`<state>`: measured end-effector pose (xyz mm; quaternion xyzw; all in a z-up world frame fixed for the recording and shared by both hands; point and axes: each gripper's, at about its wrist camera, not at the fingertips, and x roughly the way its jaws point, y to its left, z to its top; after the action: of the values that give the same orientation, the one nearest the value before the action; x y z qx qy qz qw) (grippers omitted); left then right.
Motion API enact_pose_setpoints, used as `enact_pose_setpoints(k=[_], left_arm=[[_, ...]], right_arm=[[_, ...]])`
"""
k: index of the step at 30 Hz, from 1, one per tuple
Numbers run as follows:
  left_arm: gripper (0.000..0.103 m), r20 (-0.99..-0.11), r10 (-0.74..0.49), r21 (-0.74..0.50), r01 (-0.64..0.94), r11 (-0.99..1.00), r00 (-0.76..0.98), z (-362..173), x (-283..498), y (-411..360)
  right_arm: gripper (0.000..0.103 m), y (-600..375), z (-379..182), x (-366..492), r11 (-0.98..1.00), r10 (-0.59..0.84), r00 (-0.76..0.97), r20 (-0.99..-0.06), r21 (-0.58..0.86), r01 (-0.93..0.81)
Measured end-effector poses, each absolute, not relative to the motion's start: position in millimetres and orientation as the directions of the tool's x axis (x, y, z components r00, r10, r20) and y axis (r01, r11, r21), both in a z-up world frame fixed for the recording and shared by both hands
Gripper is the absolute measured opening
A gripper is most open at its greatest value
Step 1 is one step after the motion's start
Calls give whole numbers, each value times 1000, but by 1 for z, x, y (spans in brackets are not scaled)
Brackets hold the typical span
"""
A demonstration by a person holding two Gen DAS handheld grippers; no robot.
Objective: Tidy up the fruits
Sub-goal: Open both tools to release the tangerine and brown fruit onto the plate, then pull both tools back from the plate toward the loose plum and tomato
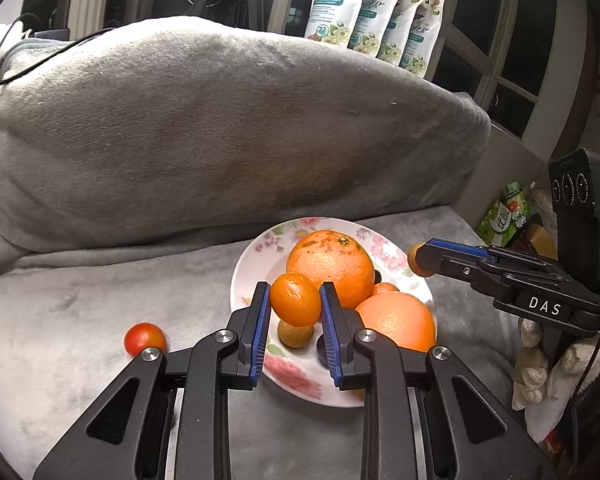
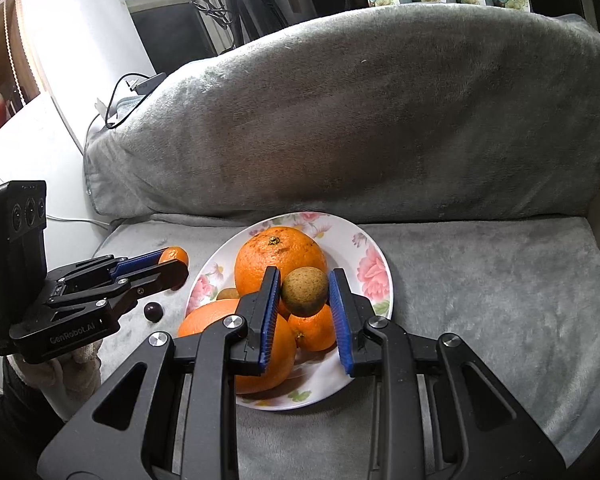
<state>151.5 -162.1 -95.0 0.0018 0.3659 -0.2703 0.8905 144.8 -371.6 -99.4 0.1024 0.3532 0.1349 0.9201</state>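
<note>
My left gripper [image 1: 295, 292] is shut on a small oval orange kumquat [image 1: 295, 302], held over the near left side of the flowered plate [image 1: 260, 248]. My right gripper [image 2: 305, 280] is shut on a round brown fruit [image 2: 304, 291] above the same plate [image 2: 374, 256]. On the plate lie a big orange [image 1: 332, 266], a second orange [image 1: 398, 326] and a small brown fruit [image 1: 295, 335]. The right wrist view also shows a small tangerine [image 2: 314, 330]. Each gripper appears in the other's view: the left gripper [image 2: 178, 261] at the left, the right gripper [image 1: 418, 260] at the right.
A small red fruit [image 1: 145, 338] lies on the grey blanket [image 1: 100, 360] left of the plate; it looks dark in the right wrist view [image 2: 153, 312]. A big blanket-covered cushion [image 1: 220, 140] rises behind the plate. Pouches [image 1: 380, 12] line the windowsill. Cables [image 2: 120, 100] lie far left.
</note>
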Motion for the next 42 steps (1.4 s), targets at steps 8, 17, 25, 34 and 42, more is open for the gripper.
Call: enact_pose_setpoints(k=[8,17,25,34,42], left_arm=[[30,-646,-485,-190,491,850,589,-91,149,-163],[61,-636,-482,-179,492,852,603,-86,145,-163],[73,-633,-453,-142,481,865,628,-83,138,-164],[77,-630,-432,-114,474,873,645,-79,133,-164],[79,-617,-438,-119,473,873,653,-74,126,-159]], right_arm=[[52,-369,-94,143,941,324,727,-605,285,-182],[78,-371,-86,135,946,302,753,-585,281,-162],[90,-371,-79,130,952,281,763,-582,271,-145],[90,-369,-75,127,956,266,766,-586,260,-134],[90,-368,-68,121,959,255,777,-575,251,-128]])
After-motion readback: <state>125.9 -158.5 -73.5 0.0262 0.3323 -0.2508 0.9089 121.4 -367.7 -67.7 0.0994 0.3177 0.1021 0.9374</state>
